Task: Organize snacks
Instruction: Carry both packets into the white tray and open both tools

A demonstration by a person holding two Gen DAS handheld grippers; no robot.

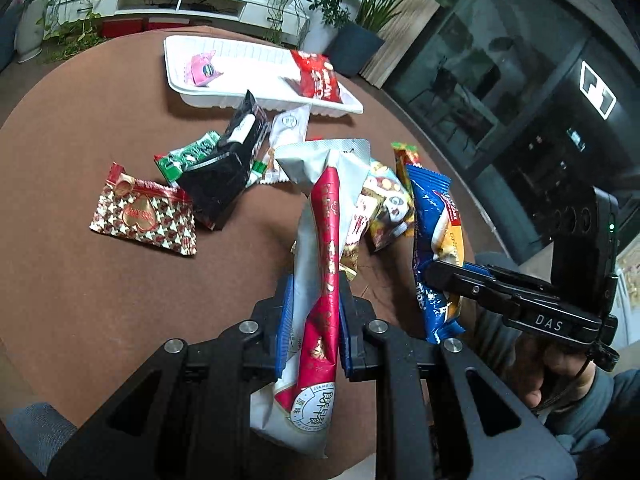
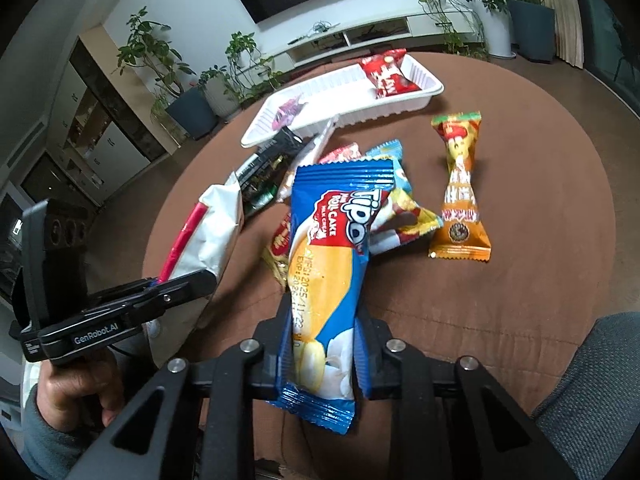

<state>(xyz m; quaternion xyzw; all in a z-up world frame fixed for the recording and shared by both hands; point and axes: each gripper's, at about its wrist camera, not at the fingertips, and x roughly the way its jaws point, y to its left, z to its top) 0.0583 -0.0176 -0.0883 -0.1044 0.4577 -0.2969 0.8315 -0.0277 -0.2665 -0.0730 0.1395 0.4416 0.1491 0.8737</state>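
In the left wrist view my left gripper is shut on a long silver-and-red snack packet, held just above the brown table. My right gripper grips a blue Tipo roll cake packet, its pads pressing both sides. Each gripper shows in the other's view: the right gripper at the right with the blue packet, the left gripper at the left with the silver packet. At the table's far side, a white tray holds a pink packet and a red packet.
Loose snacks lie between the grippers and the tray: a red-gold heart packet, a black packet, a green packet, a panda-print packet and an orange packet. Potted plants and a white cabinet stand behind the table.
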